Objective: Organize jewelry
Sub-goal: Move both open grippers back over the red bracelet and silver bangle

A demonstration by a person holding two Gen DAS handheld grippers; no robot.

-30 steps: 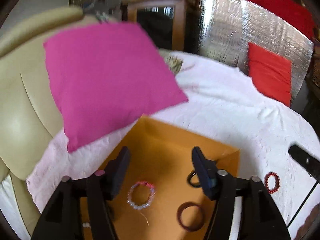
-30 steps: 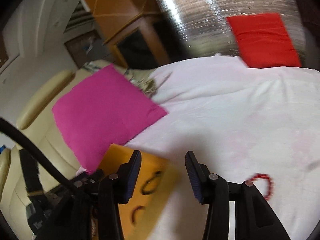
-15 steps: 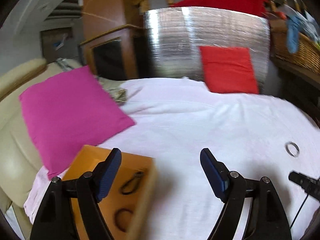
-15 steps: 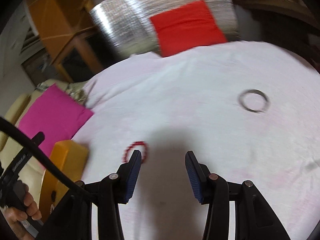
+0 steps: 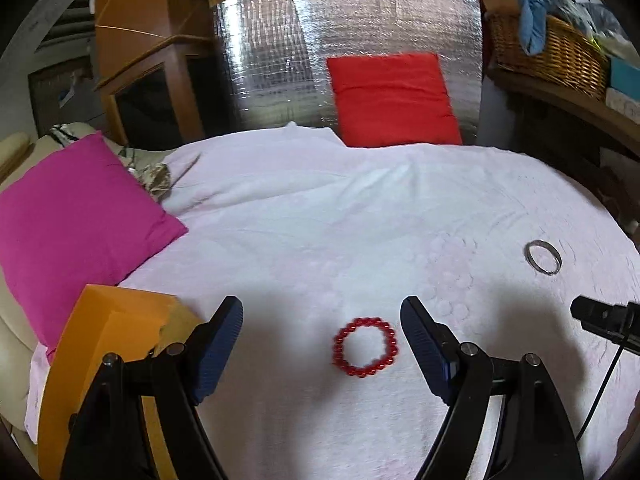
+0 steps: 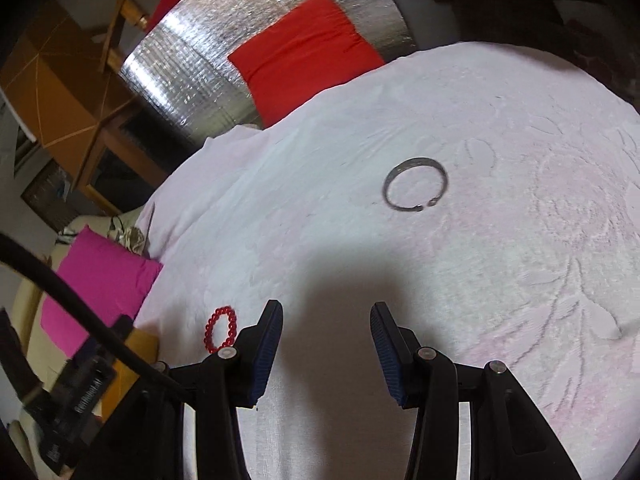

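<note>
A red bead bracelet (image 5: 365,347) lies on the white bedspread (image 5: 320,216), between and just ahead of my open left gripper (image 5: 322,322). It also shows in the right wrist view (image 6: 219,329), left of my open, empty right gripper (image 6: 326,324). A silver bangle (image 6: 415,184) lies farther ahead of the right gripper; in the left wrist view the bangle (image 5: 543,257) is at the right. An orange box (image 5: 108,344) sits at the lower left beside the left gripper; its inside is hidden.
A pink cushion (image 5: 68,216) lies at the left by the box. A red cushion (image 5: 394,100) leans on a silver foil panel (image 5: 280,52) at the back. A wicker basket (image 5: 552,52) stands at the far right. The right gripper's tip (image 5: 600,318) shows at the right edge.
Both grippers swung right, away from over the orange box. The red bracelet now lies between the left fingers, and the silver bangle sits ahead of the right gripper.
</note>
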